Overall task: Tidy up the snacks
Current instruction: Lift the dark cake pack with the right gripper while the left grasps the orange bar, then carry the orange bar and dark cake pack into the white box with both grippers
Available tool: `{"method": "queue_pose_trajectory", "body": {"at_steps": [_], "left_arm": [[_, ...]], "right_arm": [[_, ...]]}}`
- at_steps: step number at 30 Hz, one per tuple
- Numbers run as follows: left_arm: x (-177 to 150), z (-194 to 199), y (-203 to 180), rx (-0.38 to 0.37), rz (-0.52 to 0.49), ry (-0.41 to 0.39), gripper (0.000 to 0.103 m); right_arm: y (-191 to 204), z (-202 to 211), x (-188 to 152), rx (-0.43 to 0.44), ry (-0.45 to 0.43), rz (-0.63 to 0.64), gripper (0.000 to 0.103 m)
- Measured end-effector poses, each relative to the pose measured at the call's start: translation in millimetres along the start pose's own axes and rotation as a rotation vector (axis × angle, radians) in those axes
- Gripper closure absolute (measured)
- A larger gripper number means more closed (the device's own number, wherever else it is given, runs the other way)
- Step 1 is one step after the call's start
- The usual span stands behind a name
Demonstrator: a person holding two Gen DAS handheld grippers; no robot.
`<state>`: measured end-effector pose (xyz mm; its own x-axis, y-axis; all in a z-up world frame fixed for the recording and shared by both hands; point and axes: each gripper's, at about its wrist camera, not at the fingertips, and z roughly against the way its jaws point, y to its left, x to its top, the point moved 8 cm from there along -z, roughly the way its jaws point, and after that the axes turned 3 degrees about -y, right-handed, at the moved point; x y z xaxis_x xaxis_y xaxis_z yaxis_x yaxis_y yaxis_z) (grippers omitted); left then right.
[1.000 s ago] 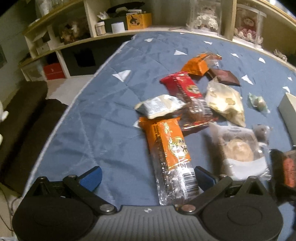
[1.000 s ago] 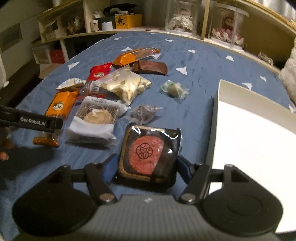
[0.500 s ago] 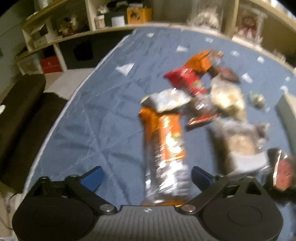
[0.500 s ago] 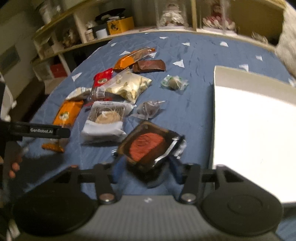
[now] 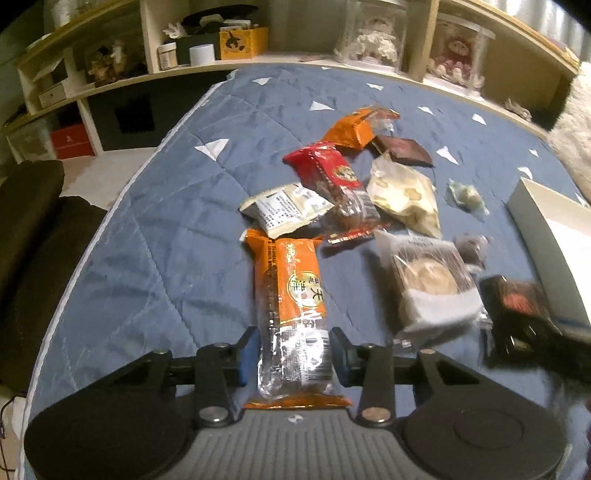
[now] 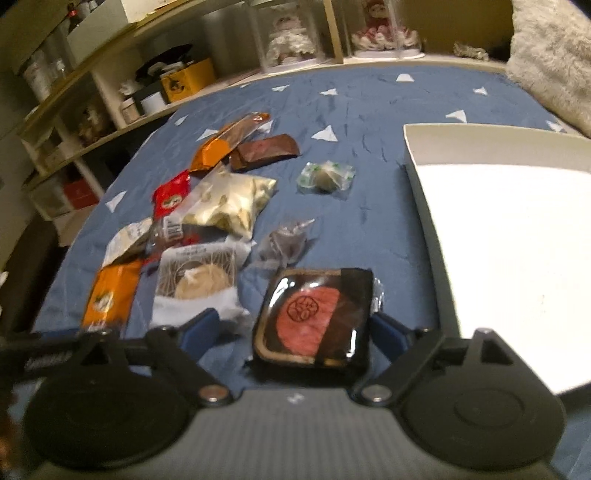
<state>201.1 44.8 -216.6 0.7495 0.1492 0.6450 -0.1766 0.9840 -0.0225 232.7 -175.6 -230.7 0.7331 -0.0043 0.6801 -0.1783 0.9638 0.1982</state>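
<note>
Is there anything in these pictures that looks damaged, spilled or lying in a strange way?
Nothing looks torn or spilled. The snacks lie in a loose heap on the blue quilt, some overlapping: the red packet rests partly on the white packet. The white box beside them holds nothing yet.

a blue quilted bedspread [image 5: 177, 206] with small white triangles covers the bed, under dim, warm indoor light. along its far edge runs a pale wooden shelf unit [image 5: 122, 79] carrying a yellow box [image 5: 242, 42], small jars and two dolls in clear cases [image 5: 373, 35]. beside the bed sit a dark cushioned seat [image 5: 26, 229], a red box [image 5: 72, 140] on the pale floor, and a fluffy cream pillow [image 6: 550, 55] at the right.
</note>
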Motion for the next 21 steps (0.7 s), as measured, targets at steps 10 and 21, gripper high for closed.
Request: {"method": "queue_pose_trajectory", "body": {"at_steps": [10, 21], "left_arm": [[-27.6, 25.1, 3.7, -0.037, -0.056, 0.053, 0.060], [-22.8, 18.2, 0.7, -0.030, -0.020, 0.059, 0.059]], "right_arm": [[-4.8, -1.3, -5.7, -0.061, -0.009, 0.160, 0.032], [13.9, 44.7, -34.8, 0.134, 0.101, 0.218, 0.032]]}}
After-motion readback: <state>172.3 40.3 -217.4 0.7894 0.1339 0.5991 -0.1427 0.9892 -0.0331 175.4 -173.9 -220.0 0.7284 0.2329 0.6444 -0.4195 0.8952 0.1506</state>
